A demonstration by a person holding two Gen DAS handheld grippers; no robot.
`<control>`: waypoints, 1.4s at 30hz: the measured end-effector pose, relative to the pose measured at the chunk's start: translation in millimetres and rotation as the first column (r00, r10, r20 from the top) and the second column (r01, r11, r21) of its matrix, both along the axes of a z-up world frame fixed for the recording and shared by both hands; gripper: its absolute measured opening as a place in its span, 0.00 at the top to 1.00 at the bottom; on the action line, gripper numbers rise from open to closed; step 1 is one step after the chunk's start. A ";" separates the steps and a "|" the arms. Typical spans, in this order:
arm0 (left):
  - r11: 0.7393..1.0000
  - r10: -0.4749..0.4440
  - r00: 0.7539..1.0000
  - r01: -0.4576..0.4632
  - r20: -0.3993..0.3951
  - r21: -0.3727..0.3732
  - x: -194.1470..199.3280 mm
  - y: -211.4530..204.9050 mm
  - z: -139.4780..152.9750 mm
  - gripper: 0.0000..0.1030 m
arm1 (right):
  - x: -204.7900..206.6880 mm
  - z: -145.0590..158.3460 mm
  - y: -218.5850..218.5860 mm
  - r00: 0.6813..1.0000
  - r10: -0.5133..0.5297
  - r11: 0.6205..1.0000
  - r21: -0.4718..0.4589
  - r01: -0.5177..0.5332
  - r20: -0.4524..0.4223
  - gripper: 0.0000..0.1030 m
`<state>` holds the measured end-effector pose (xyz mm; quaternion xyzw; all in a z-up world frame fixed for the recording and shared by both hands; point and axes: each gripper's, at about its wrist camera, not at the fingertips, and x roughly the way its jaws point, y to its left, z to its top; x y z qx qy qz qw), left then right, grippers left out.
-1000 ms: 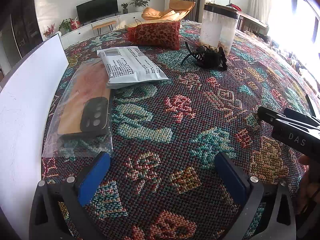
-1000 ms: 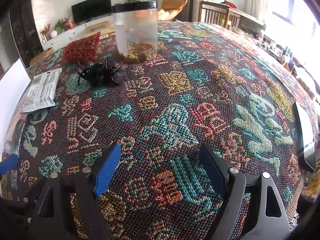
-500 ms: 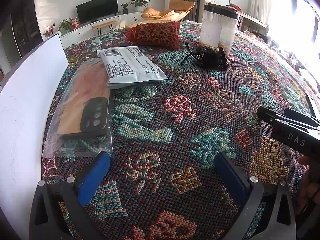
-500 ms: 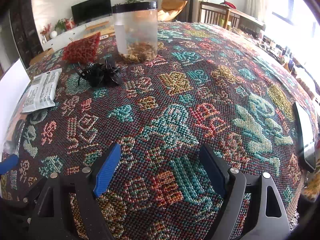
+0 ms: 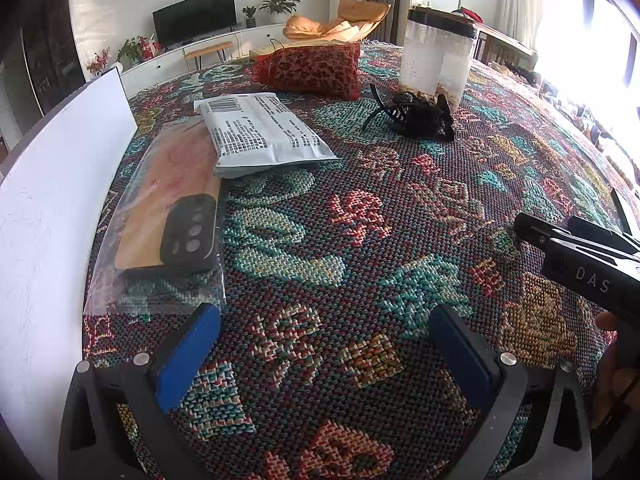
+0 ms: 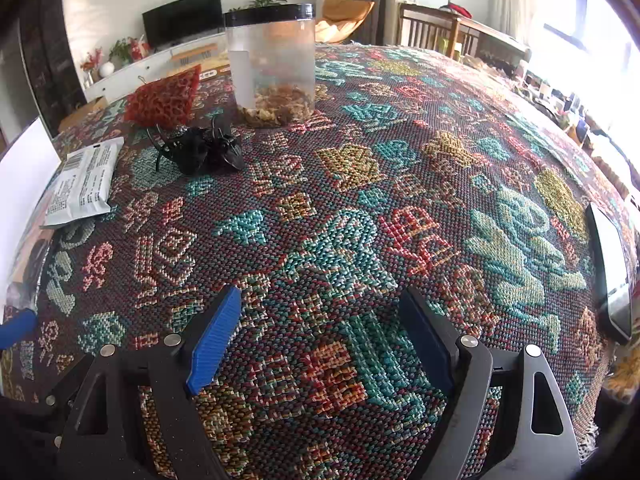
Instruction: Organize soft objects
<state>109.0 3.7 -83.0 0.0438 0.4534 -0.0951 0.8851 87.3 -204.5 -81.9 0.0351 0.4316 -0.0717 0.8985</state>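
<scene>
Start with the grey pouch: flat, limp, printed with a barcode, lying on the left part of the cloth, one corner overlapping the bag. Inside the bag, clear and crinkled: a tan phone case with a dark camera block. Farther back, the red mesh sack, puffed and soft-looking. Probably nothing sorted yet; all soft items still spread out, none gripped. Approach the pouch low and level from its free near edge; pinch the edge rather than the middle to avoid dragging the bag beneath. Lift slowly, expecting sag. Left gripper: fingers wide apart, empty, low over the cloth just beside the bag's near end. Right gripper: fingers likewise spread, empty, well apart from every soft item. Beside the sack: black clips in a heap, in front of the jar. At the far left edge, a white board. On the right edge, a phone.
</scene>
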 end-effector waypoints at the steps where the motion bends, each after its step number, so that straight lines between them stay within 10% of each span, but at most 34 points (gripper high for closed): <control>1: 1.000 0.000 1.000 0.000 0.000 0.000 0.0 0.0 0.0 0.00 | 0.0 0.0 0.0 1.000 0.000 1.000 0.000 0.000 0.000 0.18; 17: 1.000 0.003 0.999 -0.003 -0.041 0.007 -4.7 1.4 4.9 0.00 | -2.1 5.9 -3.1 1.000 0.022 0.999 0.046 -0.022 0.014 0.19; 22: 0.997 0.026 0.998 -0.030 -0.050 -0.074 -32.0 20.7 11.4 0.00 | -2.0 46.5 38.8 0.940 0.280 0.955 0.047 -0.294 0.192 0.19; 27: 0.990 0.065 0.997 -0.070 -0.044 -0.120 -45.0 41.8 17.5 0.00 | 80.3 48.5 106.6 0.859 0.510 0.842 0.182 -0.507 0.033 0.20; 33: 0.984 0.071 0.996 -0.078 -0.047 -0.158 -52.8 51.3 22.1 0.00 | 155.3 16.1 175.9 0.818 0.553 0.827 0.229 -0.514 -0.158 0.20; 42: 0.980 0.031 0.999 -0.032 -0.008 -0.195 -75.2 50.8 35.7 0.00 | 122.8 6.5 167.4 0.786 0.591 0.806 0.186 -0.562 -0.181 0.33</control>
